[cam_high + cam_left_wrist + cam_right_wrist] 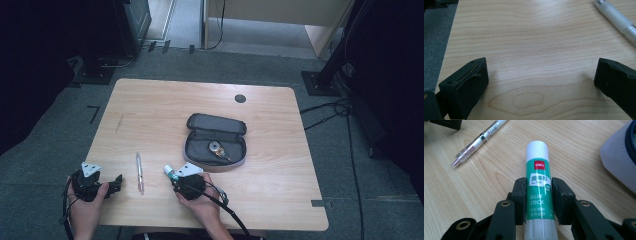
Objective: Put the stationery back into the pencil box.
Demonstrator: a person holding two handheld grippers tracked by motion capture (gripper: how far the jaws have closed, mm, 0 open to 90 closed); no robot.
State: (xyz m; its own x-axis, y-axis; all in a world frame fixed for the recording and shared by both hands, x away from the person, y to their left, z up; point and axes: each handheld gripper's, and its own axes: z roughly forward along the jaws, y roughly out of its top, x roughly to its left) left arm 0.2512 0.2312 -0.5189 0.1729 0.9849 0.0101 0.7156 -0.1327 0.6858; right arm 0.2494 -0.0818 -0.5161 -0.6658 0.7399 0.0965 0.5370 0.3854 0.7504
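Note:
A green and white glue stick (pixel 537 182) lies on the wooden table (pixel 165 105), and my right gripper (pixel 539 183) is shut on its middle, both pads pressing its sides. In the high view the glue stick (pixel 169 171) pokes out of the right gripper (pixel 176 176) just left of an open grey pencil case (pixel 216 142). My left gripper (pixel 541 72) rests open over bare wood with nothing between its jaws; in the high view the left gripper (pixel 116 181) sits near the front left edge. A clear pen (pixel 140 172) lies between the two grippers.
The pencil case holds a small round item (pixel 217 148) and its grey edge (pixel 621 157) lies close to the right of the glue stick. The pen (pixel 479 140) lies to the upper left of the stick. A dark round cap (pixel 240 98) sits at the table's back.

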